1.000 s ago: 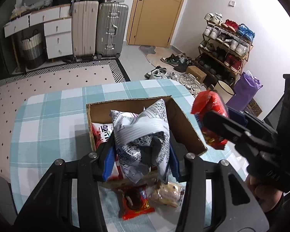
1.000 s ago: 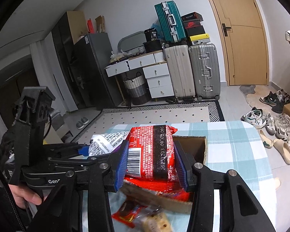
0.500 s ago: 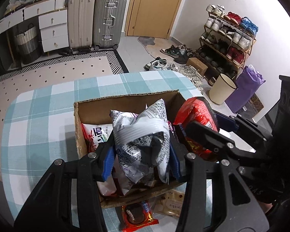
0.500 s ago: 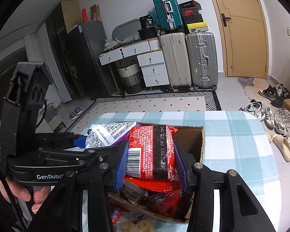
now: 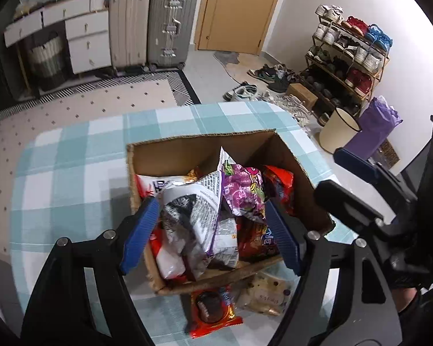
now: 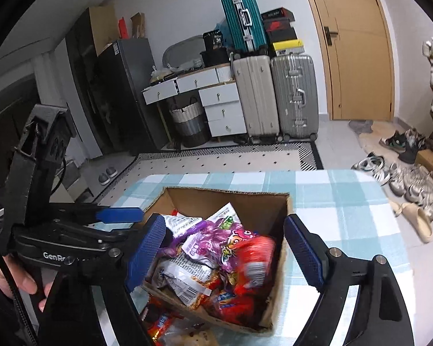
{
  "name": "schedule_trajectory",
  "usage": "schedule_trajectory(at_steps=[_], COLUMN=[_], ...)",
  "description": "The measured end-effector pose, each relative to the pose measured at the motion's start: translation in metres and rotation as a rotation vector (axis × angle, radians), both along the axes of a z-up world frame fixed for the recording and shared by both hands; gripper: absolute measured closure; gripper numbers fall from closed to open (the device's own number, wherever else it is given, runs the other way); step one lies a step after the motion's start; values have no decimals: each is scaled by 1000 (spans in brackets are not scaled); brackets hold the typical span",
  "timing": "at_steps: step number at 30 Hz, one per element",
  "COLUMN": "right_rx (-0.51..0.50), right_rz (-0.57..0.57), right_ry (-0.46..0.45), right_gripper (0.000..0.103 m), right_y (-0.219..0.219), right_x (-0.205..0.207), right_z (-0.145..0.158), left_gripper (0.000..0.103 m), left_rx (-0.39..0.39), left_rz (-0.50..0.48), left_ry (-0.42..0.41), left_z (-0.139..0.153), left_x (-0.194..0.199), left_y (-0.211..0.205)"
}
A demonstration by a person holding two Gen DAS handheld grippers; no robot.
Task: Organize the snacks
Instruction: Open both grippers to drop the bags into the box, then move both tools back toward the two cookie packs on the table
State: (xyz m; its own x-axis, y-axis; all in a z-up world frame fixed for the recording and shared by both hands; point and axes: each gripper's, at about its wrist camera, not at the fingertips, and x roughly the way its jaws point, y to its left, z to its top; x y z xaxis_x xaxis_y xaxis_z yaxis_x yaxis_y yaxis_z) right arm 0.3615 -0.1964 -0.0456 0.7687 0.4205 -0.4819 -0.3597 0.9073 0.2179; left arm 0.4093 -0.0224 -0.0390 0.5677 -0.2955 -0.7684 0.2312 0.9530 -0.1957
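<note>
Left wrist view: the left hand-held gripper (image 5: 209, 232) hangs over the near side of the cardboard box (image 5: 187, 148) with its blue pads spread wide and nothing between them. Half a second ago those pads were clamped on the grey-and-white printed snack bag (image 5: 194, 201); that bag now lies inside the box, leaning on a purple bag (image 5: 242, 191) with a red bag (image 5: 280, 184) beside it toward the box's right wall. The box stands on the checked tabletop (image 5: 72, 158), close to its near edge. Two packets are not in the box: a red cookie packet (image 5: 213, 311) and a pale packet (image 5: 264, 294), both on the tabletop just against the box's near wall. The right hand-held gripper (image 5: 346, 173) shows at the right edge of the tabletop, also parted.

Right wrist view: the right hand-held gripper (image 6: 225, 248) is open above the box (image 6: 231, 199), its pads wide apart and empty. The red packet it gripped a moment ago has dropped in; it shows as a blurred red shape (image 6: 257, 259) on top of the pile, probably just settling. The left hand-held gripper (image 6: 121, 214) reaches in from the left.

Both releases look complete, so two more snacks are stowed. The box is fairly full, and I judge the two loose packets by the near edge to be the next pickups.
</note>
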Motion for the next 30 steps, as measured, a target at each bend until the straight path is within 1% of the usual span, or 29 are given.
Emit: schedule_trajectory(at_steps=[6, 11, 14, 19, 25, 28, 30], right_rx=[4, -15, 14, 22, -5, -9, -10], right_rz=[-4, 0, 17, 13, 29, 37, 40], right_ry=[-12, -25, -22, -47, -81, -93, -98], right_gripper=[17, 17, 17, 15, 14, 13, 12], right_y=[-7, -5, -5, -6, 2, 4, 5], right_x=[-20, -38, -49, -71, -106, -120, -129], right_z=[12, 23, 32, 49, 65, 68, 68], left_gripper=[25, 23, 22, 20, 18, 18, 18], left_rx=[11, 51, 71, 71, 96, 98, 84], left_rz=[13, 12, 24, 53, 73, 83, 91], left_ry=[-32, -60, -86, -115, -148, -167, -173], left_z=[16, 28, 37, 51, 60, 62, 63], left_x=[-23, -45, -61, -88, -119, -138, -149], left_y=[5, 5, 5, 9, 12, 14, 16])
